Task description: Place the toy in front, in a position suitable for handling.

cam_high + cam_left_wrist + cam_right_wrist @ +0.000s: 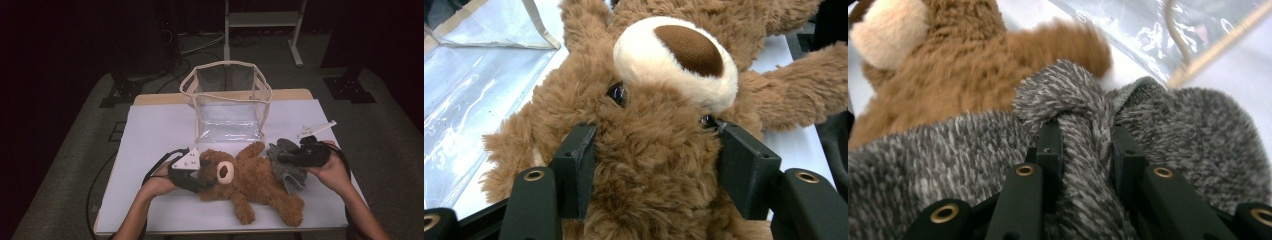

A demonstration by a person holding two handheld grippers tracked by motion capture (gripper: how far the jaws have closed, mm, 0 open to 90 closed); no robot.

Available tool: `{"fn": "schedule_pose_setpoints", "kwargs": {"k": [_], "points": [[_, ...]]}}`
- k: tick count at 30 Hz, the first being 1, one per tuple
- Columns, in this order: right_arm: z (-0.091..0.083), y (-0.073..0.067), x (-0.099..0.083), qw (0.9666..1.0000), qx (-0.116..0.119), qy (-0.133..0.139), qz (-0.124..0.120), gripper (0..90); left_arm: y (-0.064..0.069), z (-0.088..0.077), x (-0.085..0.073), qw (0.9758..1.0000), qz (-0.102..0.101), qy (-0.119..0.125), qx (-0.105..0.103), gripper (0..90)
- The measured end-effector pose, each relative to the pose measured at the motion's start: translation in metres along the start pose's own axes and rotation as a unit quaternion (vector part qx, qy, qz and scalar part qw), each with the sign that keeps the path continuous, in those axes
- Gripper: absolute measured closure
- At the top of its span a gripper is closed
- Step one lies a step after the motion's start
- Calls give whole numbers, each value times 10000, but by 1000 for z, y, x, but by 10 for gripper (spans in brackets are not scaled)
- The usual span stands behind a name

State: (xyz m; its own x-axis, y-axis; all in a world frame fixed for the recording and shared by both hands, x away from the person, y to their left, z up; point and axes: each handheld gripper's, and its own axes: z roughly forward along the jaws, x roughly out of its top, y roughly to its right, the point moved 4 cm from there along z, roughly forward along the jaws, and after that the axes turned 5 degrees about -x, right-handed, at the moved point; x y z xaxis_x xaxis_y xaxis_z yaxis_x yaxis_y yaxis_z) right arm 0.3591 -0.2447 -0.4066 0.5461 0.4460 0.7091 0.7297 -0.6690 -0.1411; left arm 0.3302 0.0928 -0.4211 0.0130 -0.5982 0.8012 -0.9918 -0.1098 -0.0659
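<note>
My left gripper (200, 176) is clamped on the head of the brown teddy bear (250, 182); in the left gripper view my jaws press into the fur on either side of its forehead, just below its two dark eyes, with the cream muzzle (676, 57) and brown nose beyond them. The bear lies on its back on the white desk (150, 130), close to the near edge and about midway along it, its head toward the left edge and its legs toward the near right corner. My right gripper (300, 156) is closed on a fold of the grey fuzzy cloth (287, 167); in the right gripper view my jaws pinch a ridge of the nap between them, and the cloth bunches up on both sides. That cloth rests against the bear's right side, touching its raised arm, nearer the right edge of the desk. Behind both, at the middle of the far edge, stands the clear bag with beige trim (227, 102), open at the top and apart from the bear.
</note>
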Motion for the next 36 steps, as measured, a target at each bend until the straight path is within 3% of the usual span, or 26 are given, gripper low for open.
{"fn": "schedule_pose_setpoints", "kwargs": {"k": [4,5,9,10,12,13,15,17,20,21,22,26,27,30,36], "points": [[-14,-16,2,9994,253,245,-73,712,0,5,4,10000,-8,19,11,382],[-16,-32,8,9975,496,432,-253,711,1,7,5,10000,3,28,4,381],[-8,-48,12,9964,535,403,-511,711,1,5,5,10000,27,-10,6,377],[-5,-47,12,9967,505,374,-522,711,0,2,4,10000,6,3,43,373],[-1,-34,6,9981,379,395,-299,713,-2,-6,3,9999,6,26,116,356],[-1,-34,6,9981,379,395,-299,713,-2,-6,3,9999,6,26,116,349],[-6,-29,0,9981,424,453,-60,714,-3,-11,0,9999,-14,-3,159,346],[-8,-31,0,9980,429,465,-78,715,-5,-12,-3,9999,-37,-68,140,346],[-20,-56,6,9959,543,585,-426,716,-6,-11,-7,9999,-75,-52,73,353],[-20,-56,6,9959,543,585,-426,716,-6,-11,-7,9999,-75,-52,73,355],[-23,-71,8,9942,624,634,-597,715,-7,-11,-7,9999,-83,-50,101,364],[-20,-84,4,9932,611,588,-794,715,-6,-8,-6,9999,-109,-10,92,383],[-13,-83,0,9941,563,479,-792,715,-5,-7,-7,9999,-130,7,43,390],[-6,-70,-2,9954,416,486,-707,716,-2,-4,-6,9999,-124,19,-27,393],[2,-43,7,9975,142,409,-560,718,3,2,-3,9997,-133,-1,-192,392]]}}
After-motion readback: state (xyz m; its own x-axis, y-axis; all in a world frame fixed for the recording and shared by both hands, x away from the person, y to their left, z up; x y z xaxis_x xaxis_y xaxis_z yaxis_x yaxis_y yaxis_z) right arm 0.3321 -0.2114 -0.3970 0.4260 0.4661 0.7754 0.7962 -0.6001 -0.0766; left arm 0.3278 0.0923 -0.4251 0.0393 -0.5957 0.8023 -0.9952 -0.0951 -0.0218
